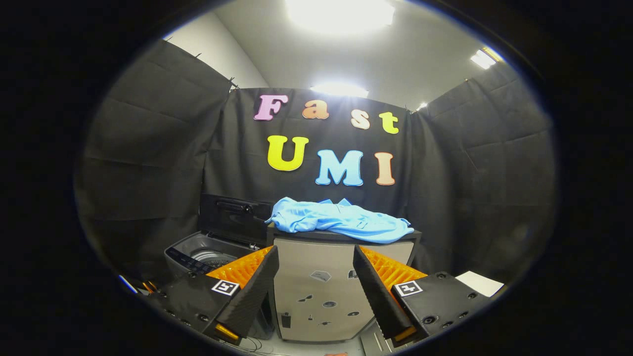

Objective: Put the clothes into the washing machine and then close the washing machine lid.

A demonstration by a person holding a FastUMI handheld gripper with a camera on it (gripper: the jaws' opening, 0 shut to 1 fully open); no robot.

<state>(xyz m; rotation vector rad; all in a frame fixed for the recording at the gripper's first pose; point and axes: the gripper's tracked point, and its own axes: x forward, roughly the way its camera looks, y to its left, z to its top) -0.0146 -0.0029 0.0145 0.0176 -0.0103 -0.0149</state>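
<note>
Gripper (315, 277) level, fingers (257, 287) spread wide apart, nothing between them.

Bright overhead glare, dim booth below

Ceiling lights (340, 14) blow out white — dark cloth walls (148, 148) soak up light; fisheye bends the edges, centre stays sharp.

Clothes (341, 221) lie on a cabinet (324, 287); washing machine (210, 254) to its left.

soft cloth shirt (341, 220); glossy plastic washing machine (207, 252)
</note>
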